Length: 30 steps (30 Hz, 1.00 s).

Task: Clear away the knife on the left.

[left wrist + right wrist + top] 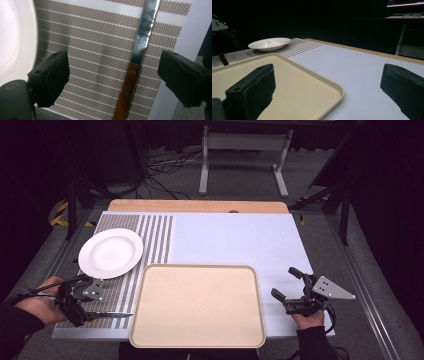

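Left hand-held gripper (pixel 112 75) has its jaws spread either side of my knife (pixel 130 82), not pinching it; the knife's flat on the striped mat (pixel 95 37) beside the plate (pixel 110 252). Right hand-held gripper (pixel 291 285) sits spread by the tray (pixel 197 306).

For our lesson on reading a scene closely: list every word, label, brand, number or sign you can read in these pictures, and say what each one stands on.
None can be read.
The knife shows rivets on its wooden handle and a bare blade, with no lettering.
The plate, the tray and the striped mat are plain.
The yellow-black floor tape is a hazard marking without words.
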Available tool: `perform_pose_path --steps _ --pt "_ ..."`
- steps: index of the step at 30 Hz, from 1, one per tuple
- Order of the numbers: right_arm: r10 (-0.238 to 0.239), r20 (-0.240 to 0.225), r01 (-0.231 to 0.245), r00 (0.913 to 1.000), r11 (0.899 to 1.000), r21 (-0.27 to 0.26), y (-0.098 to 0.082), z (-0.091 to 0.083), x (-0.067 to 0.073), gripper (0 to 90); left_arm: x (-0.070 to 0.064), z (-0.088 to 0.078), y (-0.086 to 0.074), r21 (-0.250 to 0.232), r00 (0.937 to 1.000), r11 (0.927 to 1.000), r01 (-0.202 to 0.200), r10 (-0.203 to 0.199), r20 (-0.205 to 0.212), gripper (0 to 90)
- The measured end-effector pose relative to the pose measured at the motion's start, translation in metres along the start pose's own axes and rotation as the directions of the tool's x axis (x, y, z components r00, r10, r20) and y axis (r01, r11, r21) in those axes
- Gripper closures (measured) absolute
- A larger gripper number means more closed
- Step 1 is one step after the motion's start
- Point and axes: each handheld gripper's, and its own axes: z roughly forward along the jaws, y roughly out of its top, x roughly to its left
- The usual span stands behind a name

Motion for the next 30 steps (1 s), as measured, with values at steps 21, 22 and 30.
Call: perform_pose_path --steps 21,22,30 --pt "0.002 -0.005 -0.002 1.0 1.0 0.002 0.0 0.0 0.0 0.5 0.003 0.019 -0.004 0.138 0.9892 0.9901 -0.024 0.004 0.147 33.4" --pt "0.0 -0.005 0.0 1.0 1.0 0.002 0.0 0.0 0.0 0.5 0.003 0.02 -0.004 0.137 0.9878 0.99 -0.035 0.013 0.155 36.1" --pt "0.003 -0.013 -0.003 0.9999 1.0 -0.001 0.0 0.001 0.0 0.5 0.001 0.019 0.0 0.162 0.9854 0.9823 -0.094 0.069 0.156 58.6"
